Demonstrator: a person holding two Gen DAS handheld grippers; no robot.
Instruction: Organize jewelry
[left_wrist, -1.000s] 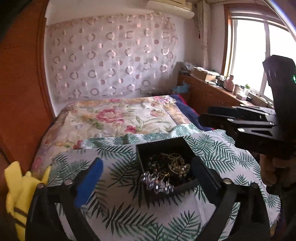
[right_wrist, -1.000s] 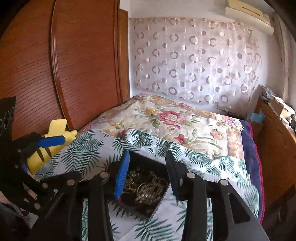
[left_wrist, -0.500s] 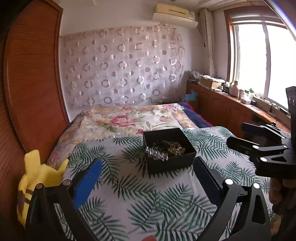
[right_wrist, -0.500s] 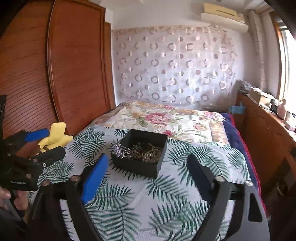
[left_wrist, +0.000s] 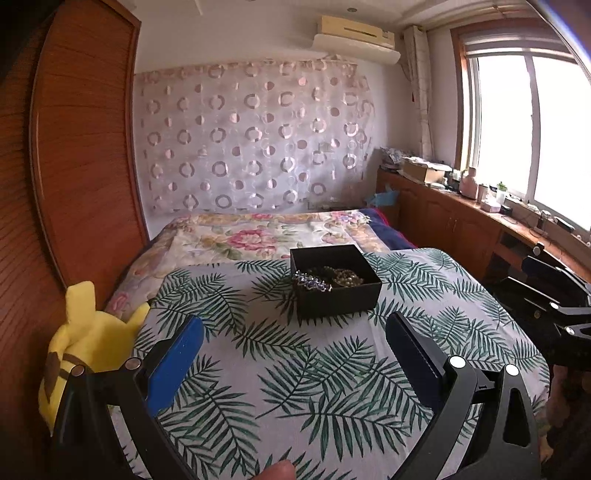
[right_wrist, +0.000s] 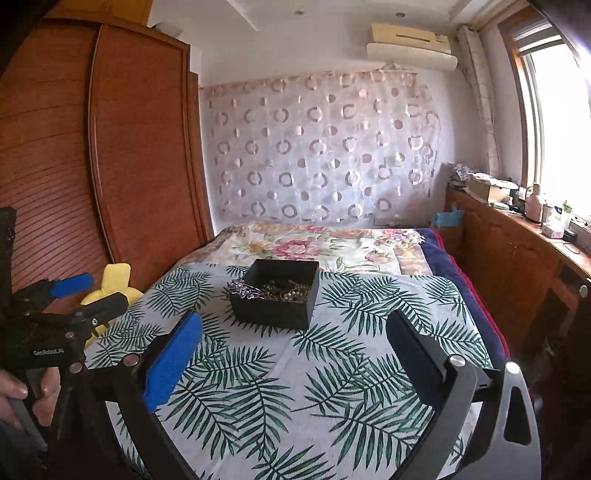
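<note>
Right wrist view, black box (right_wrist: 275, 297) (jewelry inside), beyond wide-apart right tongs (right_wrist: 293, 354)

Black boxes (left_wrist: 334, 286): one (jewelry heaped inside, pieces uncountable)
Grippers: two (left_wrist: 293, 352) (right_wrist: 293, 349)
Yellow plush toys (left_wrist: 86, 345): one
Air conditioners (left_wrist: 354, 38): one

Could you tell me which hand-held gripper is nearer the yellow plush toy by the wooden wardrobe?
Left. The left hand-held gripper is just beside the yellow plush toy, which lies off its left finger; the right hand-held gripper is farther over, across the leaf-print cloth.
</note>
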